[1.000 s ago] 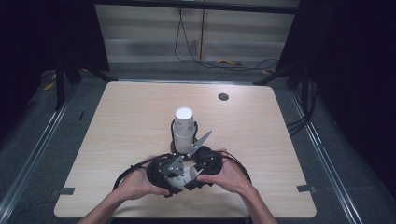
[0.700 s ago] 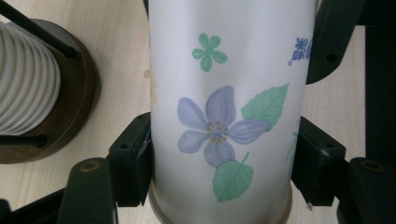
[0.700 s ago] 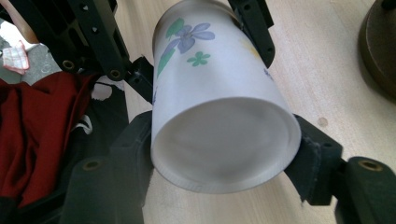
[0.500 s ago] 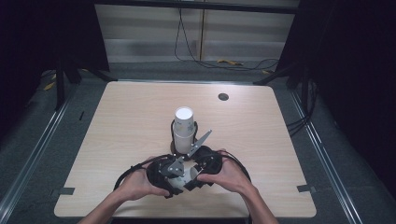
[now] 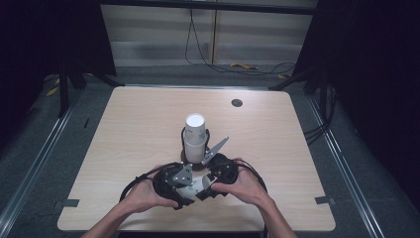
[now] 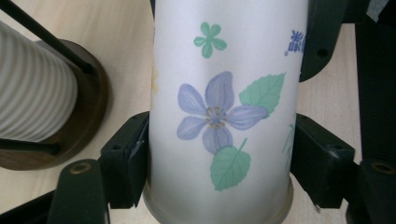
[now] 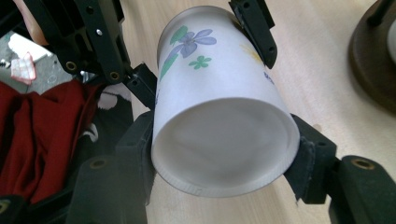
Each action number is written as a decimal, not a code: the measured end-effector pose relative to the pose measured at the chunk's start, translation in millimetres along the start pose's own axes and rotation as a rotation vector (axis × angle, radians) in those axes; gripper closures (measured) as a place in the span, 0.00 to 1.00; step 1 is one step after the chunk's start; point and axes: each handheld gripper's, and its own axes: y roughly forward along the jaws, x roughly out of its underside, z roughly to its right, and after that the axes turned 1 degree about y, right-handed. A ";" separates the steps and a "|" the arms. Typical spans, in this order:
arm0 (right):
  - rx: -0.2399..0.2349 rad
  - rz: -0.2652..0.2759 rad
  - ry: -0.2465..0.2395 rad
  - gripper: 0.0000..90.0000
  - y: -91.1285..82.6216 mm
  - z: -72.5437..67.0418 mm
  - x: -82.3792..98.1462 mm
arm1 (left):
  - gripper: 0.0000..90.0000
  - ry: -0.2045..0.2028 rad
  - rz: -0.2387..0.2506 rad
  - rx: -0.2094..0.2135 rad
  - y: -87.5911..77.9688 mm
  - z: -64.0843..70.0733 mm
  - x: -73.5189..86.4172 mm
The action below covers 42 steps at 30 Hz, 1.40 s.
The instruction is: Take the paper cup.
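Note:
A white paper cup (image 5: 194,186) printed with blue flowers and green leaves lies level between my two grippers near the table's front edge. My right gripper (image 7: 224,154) is shut on the cup (image 7: 224,116) near its closed bottom; its jaws have just been closing. My left gripper (image 6: 219,158) has the cup (image 6: 219,116) between its jaws by the rim end. Those jaws have just been opening, and their pads stand beside the wall without squeezing it. The left gripper (image 7: 196,56) also shows in the right gripper view, at the cup's far end.
A stack of ribbed white cups (image 5: 194,131) stands in a black wire holder on a round wooden base (image 6: 88,93), just beyond the grippers. A dark grommet (image 5: 236,103) sits at the table's back right. Cables trail from both grippers. Red cloth (image 7: 42,130) shows behind the left gripper.

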 end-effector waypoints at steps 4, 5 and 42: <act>0.001 0.018 0.001 0.40 -4.0 0.2 1.7 | 0.28 -0.007 0.029 0.001 -0.7 -1.1 0.4; 0.002 0.023 0.002 0.40 -5.4 0.7 2.4 | 0.28 -0.009 0.043 -0.003 -0.6 -1.6 1.1; 0.058 0.176 0.069 0.40 -25.2 15.2 15.0 | 0.18 -0.284 0.434 -0.098 -38.2 -29.8 40.8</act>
